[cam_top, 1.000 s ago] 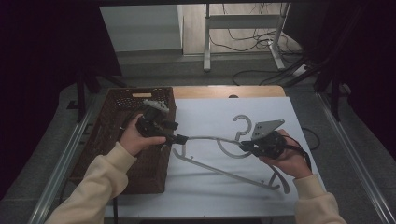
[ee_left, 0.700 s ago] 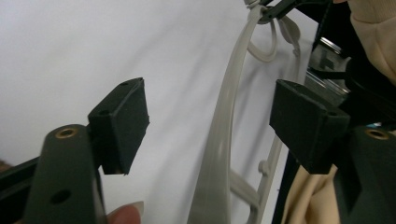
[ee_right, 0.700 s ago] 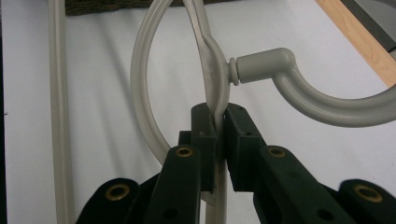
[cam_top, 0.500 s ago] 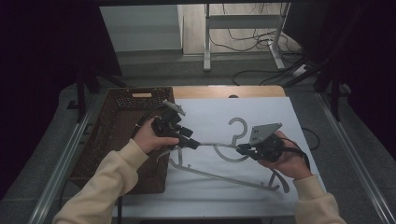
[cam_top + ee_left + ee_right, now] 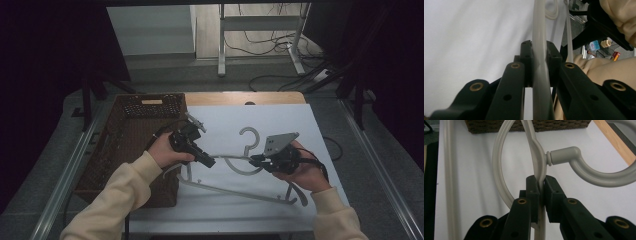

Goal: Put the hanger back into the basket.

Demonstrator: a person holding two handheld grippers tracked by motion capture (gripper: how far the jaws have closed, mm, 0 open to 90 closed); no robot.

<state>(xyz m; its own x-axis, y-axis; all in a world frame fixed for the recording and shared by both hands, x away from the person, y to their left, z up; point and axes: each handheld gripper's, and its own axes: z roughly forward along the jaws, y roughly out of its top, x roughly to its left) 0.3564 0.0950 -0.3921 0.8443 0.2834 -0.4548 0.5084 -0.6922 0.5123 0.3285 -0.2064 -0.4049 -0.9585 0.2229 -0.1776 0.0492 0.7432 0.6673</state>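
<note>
- We see a wicker basket (image 5: pixel 131 145) at the worktop's (image 5: pixel 320 135) left edge.
- Our left tongs (image 5: pixel 209 162) are clamped on the hanger's (image 5: pixel 235 159) arm, just right of the basket.
- Our right tongs (image 5: pixel 254 160) grip the hanger beside its hook (image 5: pixel 248 134), above the white worktop.

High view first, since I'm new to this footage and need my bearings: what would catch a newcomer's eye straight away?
A pale grey plastic hanger lies on the white table, pinched by both grippers at once. The left gripper clamps one arm of it, and the right gripper clamps it just below the hook. A dark woven basket stands at the table's left edge.
</note>
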